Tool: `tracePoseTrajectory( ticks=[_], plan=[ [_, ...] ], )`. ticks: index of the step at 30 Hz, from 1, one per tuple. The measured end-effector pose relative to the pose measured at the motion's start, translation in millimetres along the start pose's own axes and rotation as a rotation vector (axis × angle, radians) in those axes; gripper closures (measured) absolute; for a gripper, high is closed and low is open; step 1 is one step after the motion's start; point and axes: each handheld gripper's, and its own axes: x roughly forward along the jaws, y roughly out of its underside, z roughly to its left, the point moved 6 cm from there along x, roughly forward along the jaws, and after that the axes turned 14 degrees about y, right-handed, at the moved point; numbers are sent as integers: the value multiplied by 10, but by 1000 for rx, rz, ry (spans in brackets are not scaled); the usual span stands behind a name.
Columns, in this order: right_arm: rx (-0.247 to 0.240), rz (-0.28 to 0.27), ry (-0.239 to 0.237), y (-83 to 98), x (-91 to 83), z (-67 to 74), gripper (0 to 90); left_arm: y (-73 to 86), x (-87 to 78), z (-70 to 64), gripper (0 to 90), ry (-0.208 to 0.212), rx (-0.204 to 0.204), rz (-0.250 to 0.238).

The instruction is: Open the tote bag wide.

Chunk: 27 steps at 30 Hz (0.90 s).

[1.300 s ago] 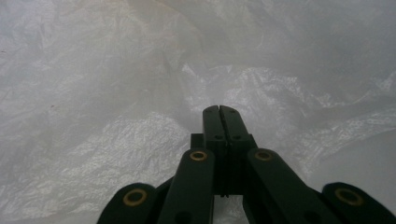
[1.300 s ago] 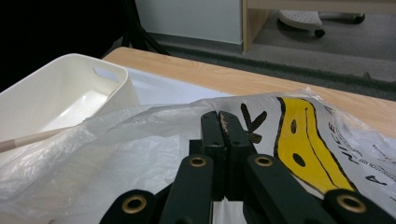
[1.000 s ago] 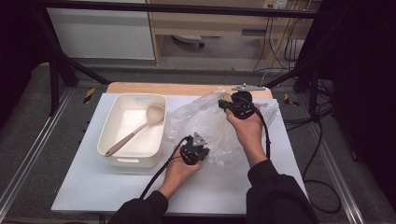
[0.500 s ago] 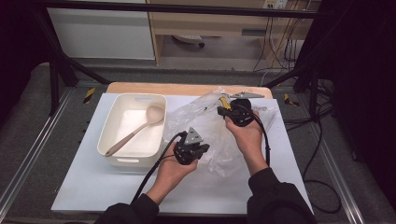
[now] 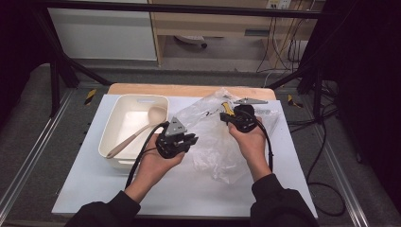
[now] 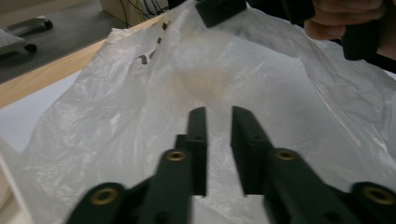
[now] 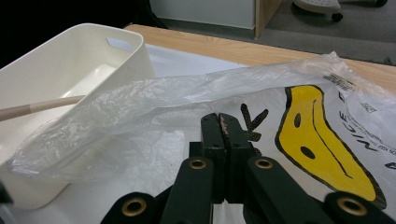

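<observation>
**Opening a plastic bag: slip hazard**

Clear plastic bag (image 5: 215, 137) spread on white table sheet (image 5: 85, 179), beside cream bin (image 5: 118, 137). Right gripper (image 7: 223, 123) pinched shut on bag's edge. Left gripper (image 6: 215, 122) just opened, nothing between jaws. Thin film likely to slip free or tear if pulled hard.

A wooden worktop (image 5: 142, 89) carried a white sheet (image 5: 189, 189); on it lay a cream tub (image 5: 113, 146) and a crumpled plastic bag (image 5: 213, 142).

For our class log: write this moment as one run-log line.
left gripper: jaws just opened, nothing between | right gripper: shut on plastic bag | ladle: in bin
</observation>
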Motion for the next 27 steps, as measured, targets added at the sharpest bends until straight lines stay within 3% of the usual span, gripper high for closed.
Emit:
tracePoseTrajectory(
  ticks=[5,12,27],
  plan=[
    [-18,8,1,14,6,31,900,8,-136,110,399,-34,-36,-8],
    [-28,15,12,48,-1,-26,900,45,-315,245,98,-38,-85,-36],
    [-37,26,7,80,24,-20,900,92,-701,572,75,-106,-122,-58]
  ],
)
